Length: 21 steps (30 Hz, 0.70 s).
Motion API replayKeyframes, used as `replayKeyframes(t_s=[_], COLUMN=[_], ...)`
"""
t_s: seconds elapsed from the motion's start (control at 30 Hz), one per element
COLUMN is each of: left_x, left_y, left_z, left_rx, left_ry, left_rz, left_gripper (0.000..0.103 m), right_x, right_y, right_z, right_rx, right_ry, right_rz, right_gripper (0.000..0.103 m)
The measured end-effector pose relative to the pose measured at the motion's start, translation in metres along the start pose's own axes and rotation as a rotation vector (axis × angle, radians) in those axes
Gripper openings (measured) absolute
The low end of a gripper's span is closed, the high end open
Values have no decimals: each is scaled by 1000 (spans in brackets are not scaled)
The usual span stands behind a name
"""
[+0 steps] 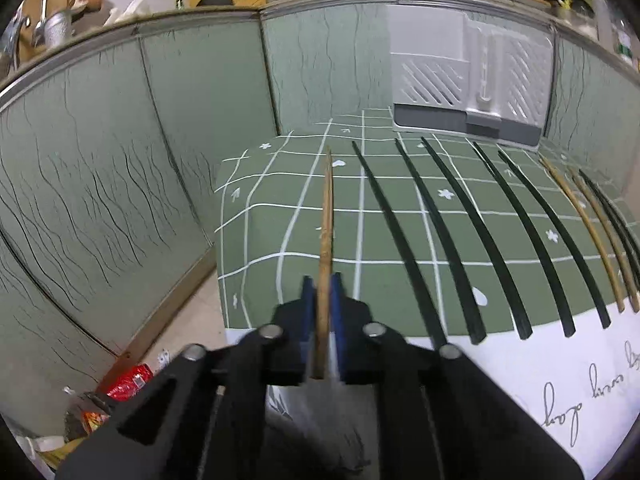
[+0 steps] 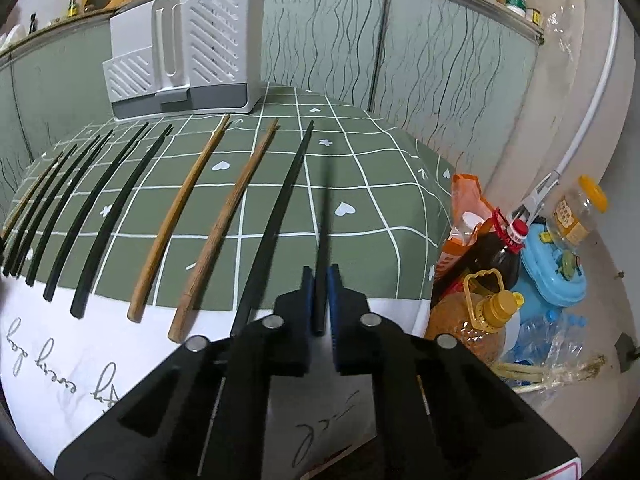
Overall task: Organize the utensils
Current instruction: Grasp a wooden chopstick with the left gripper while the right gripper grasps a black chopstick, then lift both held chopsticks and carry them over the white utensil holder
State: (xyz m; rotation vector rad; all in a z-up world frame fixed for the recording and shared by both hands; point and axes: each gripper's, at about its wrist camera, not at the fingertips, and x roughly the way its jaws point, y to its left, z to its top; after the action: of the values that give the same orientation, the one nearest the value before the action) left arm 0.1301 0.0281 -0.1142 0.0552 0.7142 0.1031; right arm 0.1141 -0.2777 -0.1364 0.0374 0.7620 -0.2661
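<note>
Left hand-held gripper (image 1: 322, 280) clamped on a wooden chopstick (image 1: 327, 216); right hand-held gripper (image 2: 319, 272) clamped on a black chopstick (image 2: 325, 216) (others lie on the counter (image 2: 360, 184)).

In the right wrist view, a white utensil rack (image 2: 184, 52) blocks the upper left, at the far edge of the tabletop (image 2: 360, 184). Chopsticks (image 2: 100, 216) lie in a row across the left half, with narrow bare strips of cloth between them. The cloth at center right is open. Bottles (image 2: 492, 304) crowd the floor at right, just beside the table edge.
</note>
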Motion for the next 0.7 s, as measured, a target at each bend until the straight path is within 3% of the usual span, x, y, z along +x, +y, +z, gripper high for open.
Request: replayKeyframes(t_s=[0.1,0.7], left_x=[-2,-78], left_y=[6,35], left_z=[3,45], left_rx=[-8,2], left_ry=[13,-155], left_rz=[-45,-118], left_gripper=[8,8], right_x=[-4,-83], right_y=[-4,-33], right_z=[2,35], right_rx=[10,0], right_ry=[2,-130], right_rz=[21,83], right_gripper=[6,6])
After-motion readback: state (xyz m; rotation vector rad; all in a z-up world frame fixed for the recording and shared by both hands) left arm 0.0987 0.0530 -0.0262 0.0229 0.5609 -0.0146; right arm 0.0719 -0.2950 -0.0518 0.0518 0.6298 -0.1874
